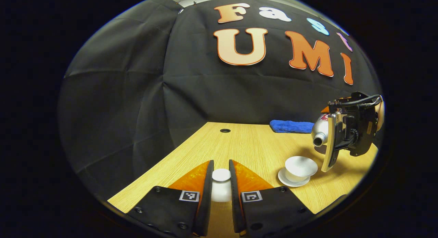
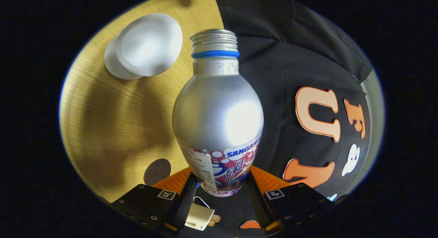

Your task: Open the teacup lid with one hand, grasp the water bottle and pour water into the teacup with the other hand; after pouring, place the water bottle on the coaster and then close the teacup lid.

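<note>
My left gripper point(image 1: 221, 161) is shut on the white teacup lid point(image 1: 221, 190), held low over the wooden table point(image 1: 246, 145). To the right, the open white teacup point(image 1: 301, 167) stands on its saucer point(image 1: 284, 180). Above and right of the cup, my right gripper point(image 1: 333, 142) holds the silver water bottle point(image 1: 321, 129) tipped sideways, its open mouth pointing towards the cup. In the right gripper view, the right gripper point(image 2: 221, 174) is shut on the bottle point(image 2: 217, 108) low on its label. The teacup point(image 2: 149, 43) lies beyond the bottle's mouth, to the left. I see no stream of water.
A dark round coaster point(image 2: 157, 171) lies on the table near the right gripper's left finger. A blue cloth point(image 1: 291, 126) lies at the table's far edge by the booth wall. A small round hole point(image 1: 225, 130) is in the tabletop farther back.
</note>
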Action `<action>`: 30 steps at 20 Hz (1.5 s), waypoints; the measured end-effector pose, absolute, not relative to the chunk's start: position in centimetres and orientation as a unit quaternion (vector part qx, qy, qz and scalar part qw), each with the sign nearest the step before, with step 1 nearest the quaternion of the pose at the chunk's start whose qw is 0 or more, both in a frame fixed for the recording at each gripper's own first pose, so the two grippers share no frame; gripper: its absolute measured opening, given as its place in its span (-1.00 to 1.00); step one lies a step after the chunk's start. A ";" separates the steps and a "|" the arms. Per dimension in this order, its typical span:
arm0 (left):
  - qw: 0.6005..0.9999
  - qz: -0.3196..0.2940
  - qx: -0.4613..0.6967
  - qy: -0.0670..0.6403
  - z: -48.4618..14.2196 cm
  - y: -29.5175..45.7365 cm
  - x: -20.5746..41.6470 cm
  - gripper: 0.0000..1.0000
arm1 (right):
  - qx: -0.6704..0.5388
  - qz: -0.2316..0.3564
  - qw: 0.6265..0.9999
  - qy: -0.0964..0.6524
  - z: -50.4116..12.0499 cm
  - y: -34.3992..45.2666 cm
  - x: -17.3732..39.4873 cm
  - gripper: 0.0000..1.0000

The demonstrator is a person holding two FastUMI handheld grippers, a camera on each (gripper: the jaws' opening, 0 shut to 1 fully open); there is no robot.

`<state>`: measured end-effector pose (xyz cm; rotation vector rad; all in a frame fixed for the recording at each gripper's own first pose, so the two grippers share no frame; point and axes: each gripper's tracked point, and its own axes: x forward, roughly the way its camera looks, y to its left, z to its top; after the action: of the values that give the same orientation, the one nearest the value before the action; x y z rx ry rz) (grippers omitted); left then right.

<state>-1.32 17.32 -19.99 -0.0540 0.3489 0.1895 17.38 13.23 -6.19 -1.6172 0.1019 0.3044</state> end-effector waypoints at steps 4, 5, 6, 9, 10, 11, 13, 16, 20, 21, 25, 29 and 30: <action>0.979 0.097 -0.030 0.175 -20.3 17.5 -1.4 -0.39 | -0.741 0.129 0.659 0.013 -5.0 13.4 17.7 0.57; 0.979 0.097 -0.030 0.175 -20.4 17.5 -1.4 -0.39 | -0.748 0.125 0.651 0.005 -4.7 13.4 17.7 0.57; 0.979 0.097 -0.030 0.175 -20.4 17.5 -1.4 -0.39 | -0.756 0.119 0.644 -0.001 -4.1 13.3 17.7 0.57; 0.979 0.098 -0.031 0.178 -20.7 17.6 -1.4 -0.39 | -0.765 0.105 0.636 -0.015 -3.1 13.0 18.8 0.57; 0.979 0.097 -0.031 0.179 -20.8 17.5 -1.4 -0.39 | -0.767 0.103 0.633 -0.019 -2.8 13.0 19.0 0.57; 0.979 0.097 -0.030 0.179 -20.8 17.5 -1.4 -0.39 | -0.769 0.101 0.630 -0.023 -2.6 13.1 19.3 0.56; 0.979 0.098 -0.028 0.178 -20.6 17.6 -1.3 -0.39 | -0.776 0.096 0.623 -0.034 -1.7 13.0 19.6 0.56; 0.979 0.098 -0.027 0.177 -20.5 17.6 -1.4 -0.39 | -0.775 0.088 0.624 -0.045 -0.7 12.8 19.6 0.56; 0.979 0.098 -0.026 0.176 -20.4 17.6 -1.4 -0.39 | -0.778 0.077 0.620 -0.065 1.0 12.7 19.4 0.56; 0.979 0.097 -0.026 0.175 -20.4 17.5 -1.3 -0.39 | -0.778 0.075 0.620 -0.068 1.4 12.6 19.3 0.56; 0.980 0.095 -0.026 0.173 -20.3 17.5 -1.3 -0.39 | -0.783 0.060 0.614 -0.084 3.1 12.3 19.1 0.56; 0.981 0.093 -0.029 0.170 -20.1 17.5 -1.2 -0.39 | -0.794 0.047 0.597 -0.103 4.8 12.0 18.5 0.55; 0.981 0.094 -0.028 0.170 -20.2 17.5 -1.2 -0.39 | -0.794 0.047 0.597 -0.104 4.8 11.8 18.4 0.55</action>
<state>-1.23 17.54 -20.23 -0.0568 0.3427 0.1889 18.38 11.85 4.83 -1.8427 -0.2411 0.1089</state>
